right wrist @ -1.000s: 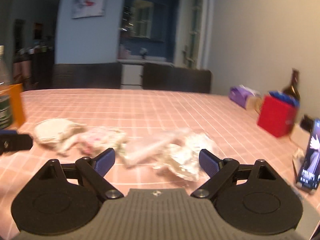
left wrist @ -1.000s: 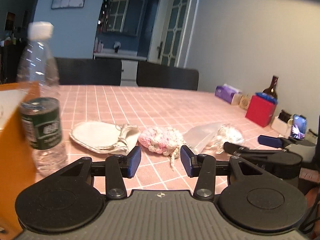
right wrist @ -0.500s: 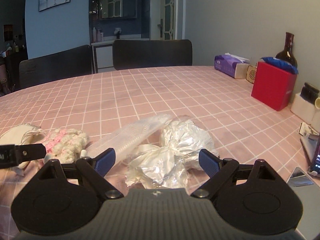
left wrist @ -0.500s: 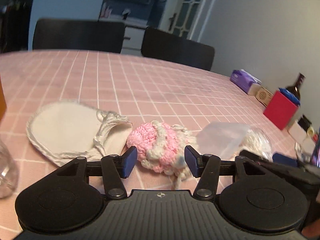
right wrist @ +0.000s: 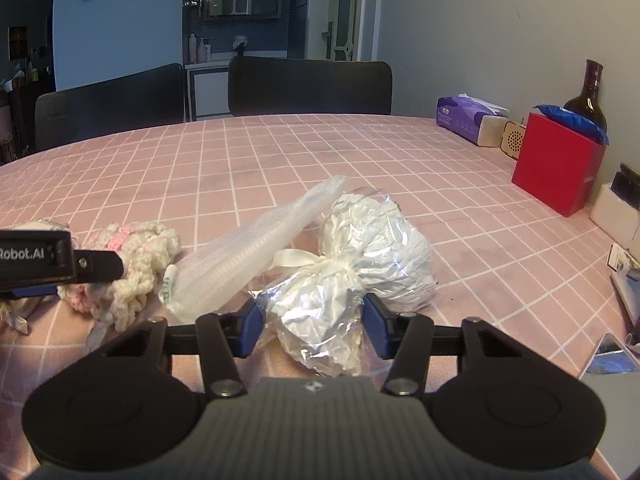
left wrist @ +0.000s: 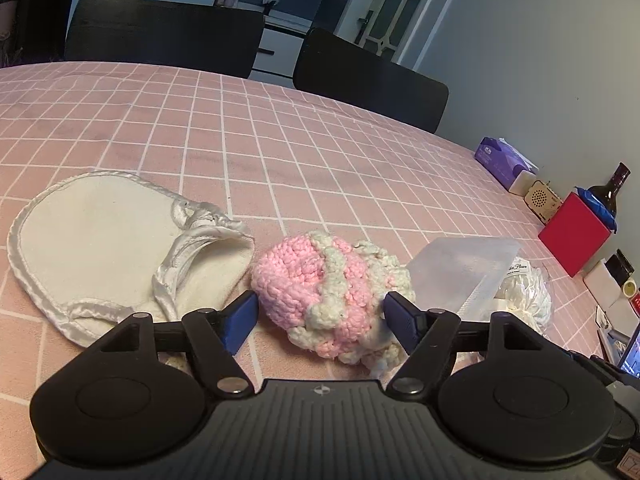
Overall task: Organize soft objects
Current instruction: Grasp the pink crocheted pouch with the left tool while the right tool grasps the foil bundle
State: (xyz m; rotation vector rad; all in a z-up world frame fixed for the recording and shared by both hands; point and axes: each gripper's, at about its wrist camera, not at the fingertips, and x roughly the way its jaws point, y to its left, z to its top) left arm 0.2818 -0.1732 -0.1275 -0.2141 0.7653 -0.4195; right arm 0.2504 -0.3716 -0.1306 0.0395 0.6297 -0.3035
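Closing, right gripper [right wrist: 311, 322]: jaws narrowing around the near end of the cellophane-wrapped bundle [right wrist: 360, 264]; the crinkled wrap sits between the blue pads, which look just short of pressing it (contact too fine to tell).
Left gripper [left wrist: 320, 316]: jaws widening, one pad either side of the pink-and-cream crocheted piece [left wrist: 324, 288]; a sliver of cloth shows beside the left pad, so not pinching.
Why spread so: my reading is that the knit is bulky and needs a wide straddle before any squeeze.
Bundle: lying on the pink checked tablecloth [right wrist: 360, 152], tied at the waist with a white ribbon, so the narrow near lobe gives the easiest hold.
Clear ridged sleeve [right wrist: 256, 248]: flat, touching the bundle's left side, between bundle and knit.
Cream satin-edged pouch [left wrist: 100, 240]: flat, just left of the knit, mouth towards it, untouched.
Row: pouch, knit, sleeve, bundle, side by side near the table's front.
Far right edge: red box [right wrist: 556, 164], tissue pack [right wrist: 468, 118], dark bottle [right wrist: 588, 96], well apart from the soft things.
Stage: both grasps being set up, nothing lifted.
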